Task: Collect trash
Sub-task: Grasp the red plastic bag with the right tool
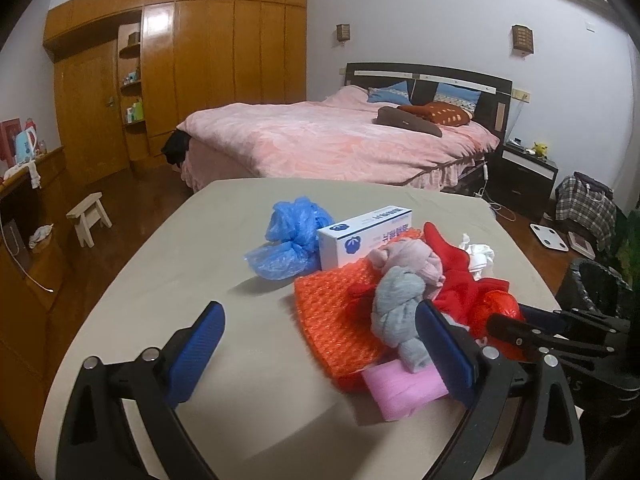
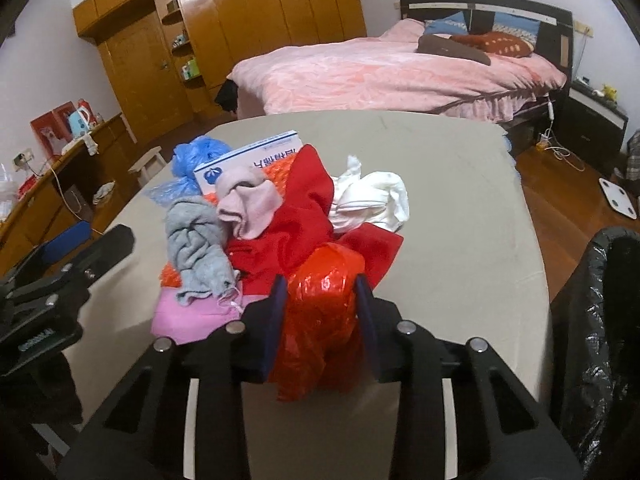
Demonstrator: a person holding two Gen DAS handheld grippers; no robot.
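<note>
Right wrist view: crumpled glossy red plastic bag (image 2: 320, 304) pinched in right gripper (image 2: 320, 300) jaws; left gripper (image 1: 320, 344) jaws spread wide; beige surface (image 2: 460, 208), pink bed (image 2: 380, 72) behind.

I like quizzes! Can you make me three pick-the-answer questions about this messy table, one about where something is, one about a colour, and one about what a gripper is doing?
1. Where is the white cardboard box?
A. on the bed
B. on the beige table, beside the crumpled blue plastic bag
C. on the floor

2. What colour is the flat foam block at the pile's near edge?
A. pink
B. green
C. black

3. What is the right gripper doing?
A. hanging open over bare table
B. closed on the crinkly red plastic bag
C. holding the grey sock

Answers: 1 B, the box touches the blue bag on the table. 2 A, it shows pink. 3 B, both pads press the red bag.
</note>
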